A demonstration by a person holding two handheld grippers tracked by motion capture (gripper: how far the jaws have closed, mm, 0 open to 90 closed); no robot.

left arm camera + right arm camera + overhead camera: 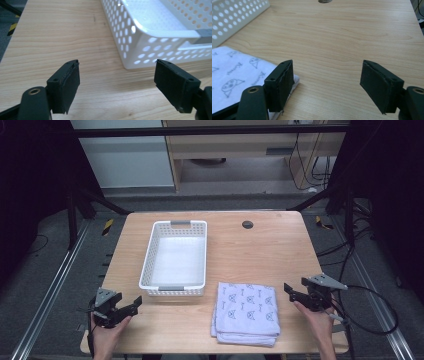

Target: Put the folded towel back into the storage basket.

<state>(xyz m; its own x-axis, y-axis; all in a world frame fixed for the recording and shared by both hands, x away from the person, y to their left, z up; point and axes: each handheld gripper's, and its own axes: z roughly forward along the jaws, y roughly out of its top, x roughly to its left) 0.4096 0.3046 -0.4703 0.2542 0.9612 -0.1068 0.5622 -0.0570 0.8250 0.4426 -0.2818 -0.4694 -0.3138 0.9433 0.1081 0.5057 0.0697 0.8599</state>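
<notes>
A folded white towel [246,313] with a grey cartoon print lies near the table's front edge, right of centre. Behind and left of it stands an empty white perforated basket [175,257] with grey handles. My left gripper [131,306] rests at the front left corner of the table, open, its jaws pointing toward the basket's near corner [130,62] with nothing between them. At the front right my right gripper [291,290] is open just right of the towel; its left jaw overlaps the towel's edge [239,75] in the right gripper view.
The wooden table [260,250] has a round cable hole [247,224] at the back right. Cables trail from the right gripper off the table's right edge [370,310]. Dark frame rails and floor surround the table.
</notes>
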